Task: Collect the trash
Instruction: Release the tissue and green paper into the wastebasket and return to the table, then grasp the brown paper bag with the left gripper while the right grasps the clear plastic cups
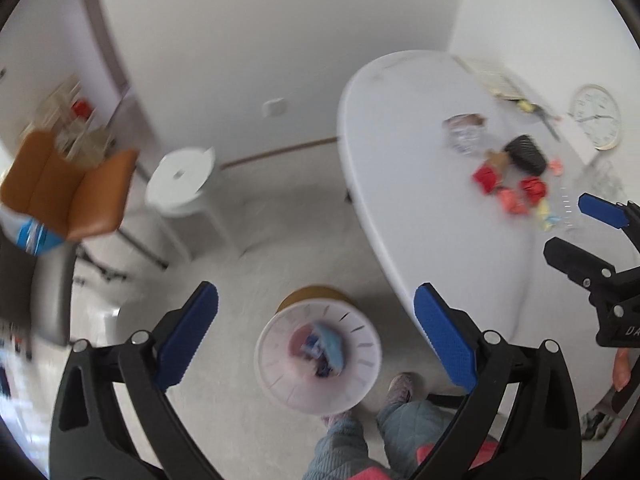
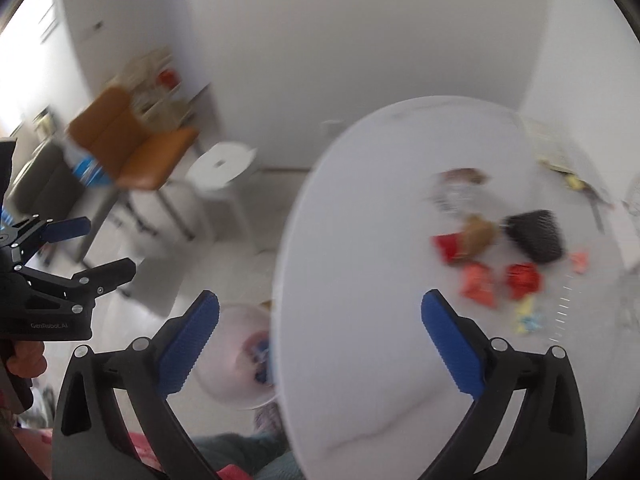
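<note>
A white trash bin [image 1: 318, 362] stands on the floor beside the white table [image 1: 400, 184], with blue and pink scraps inside. My left gripper [image 1: 316, 336] hangs above the bin, open and empty. My right gripper [image 2: 320, 344] is open and empty, held above the table's near edge; it also shows in the left wrist view [image 1: 576, 224]. Red wrappers [image 2: 520, 278], an orange wrapper [image 2: 478, 284], a brown crumpled paper [image 2: 480, 232], a yellow scrap [image 2: 528, 316] and a clear crumpled wrapper [image 2: 456, 192] lie on the table [image 2: 360, 280]. The bin [image 2: 240, 360] is partly hidden by the table there.
A black mesh cup [image 2: 536, 236] lies on its side among the trash. A wall clock [image 1: 596, 116], scissors and papers lie at the table's far side. An orange chair [image 1: 72, 192] and a white stool [image 1: 182, 178] stand on the floor left. The person's feet [image 1: 400, 388] are by the bin.
</note>
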Available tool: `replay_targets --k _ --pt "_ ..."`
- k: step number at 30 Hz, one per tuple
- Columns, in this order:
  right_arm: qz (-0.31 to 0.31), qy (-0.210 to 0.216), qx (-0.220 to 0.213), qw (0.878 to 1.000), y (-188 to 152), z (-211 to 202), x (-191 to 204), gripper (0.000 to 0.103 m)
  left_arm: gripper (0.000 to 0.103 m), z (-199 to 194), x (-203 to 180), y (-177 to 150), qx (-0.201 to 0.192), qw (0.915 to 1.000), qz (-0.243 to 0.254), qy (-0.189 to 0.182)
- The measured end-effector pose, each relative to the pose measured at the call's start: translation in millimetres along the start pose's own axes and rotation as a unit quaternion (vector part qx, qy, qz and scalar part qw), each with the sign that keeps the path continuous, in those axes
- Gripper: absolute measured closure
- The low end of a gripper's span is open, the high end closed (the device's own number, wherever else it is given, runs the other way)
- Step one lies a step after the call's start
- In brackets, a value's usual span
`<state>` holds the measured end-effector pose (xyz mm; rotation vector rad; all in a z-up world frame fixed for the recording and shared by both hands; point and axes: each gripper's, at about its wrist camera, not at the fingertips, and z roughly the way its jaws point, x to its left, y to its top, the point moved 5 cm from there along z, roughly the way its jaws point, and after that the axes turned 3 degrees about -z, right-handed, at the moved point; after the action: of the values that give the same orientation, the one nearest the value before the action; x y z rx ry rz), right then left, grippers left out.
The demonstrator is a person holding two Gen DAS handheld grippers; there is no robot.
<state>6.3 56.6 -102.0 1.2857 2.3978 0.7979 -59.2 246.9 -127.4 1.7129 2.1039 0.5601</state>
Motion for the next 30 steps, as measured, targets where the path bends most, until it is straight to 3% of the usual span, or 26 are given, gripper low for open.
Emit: replay_targets --k 8,16,23,30 --pt "0.093 -0.116 -0.041 0.988 -21 -66 -134 0.003 0.008 12 -141 66 -0.035 0.9926 0.101 -0.058" --pt "0.146 -0.152 -0.044 0.976 -42 -87 -229 0.003 0.008 30 -253 94 -0.034 0.9858 0.138 -0.089" --pt "0.153 -0.143 -0.033 0.977 -44 -66 -269 0.003 0.008 65 -276 100 -0.009 0.9848 0.151 -0.086" --pt "0.175 -0.108 0.001 0.979 -59 -11 -301 0.003 0.008 143 -289 97 0.044 0.9815 0.173 -0.070"
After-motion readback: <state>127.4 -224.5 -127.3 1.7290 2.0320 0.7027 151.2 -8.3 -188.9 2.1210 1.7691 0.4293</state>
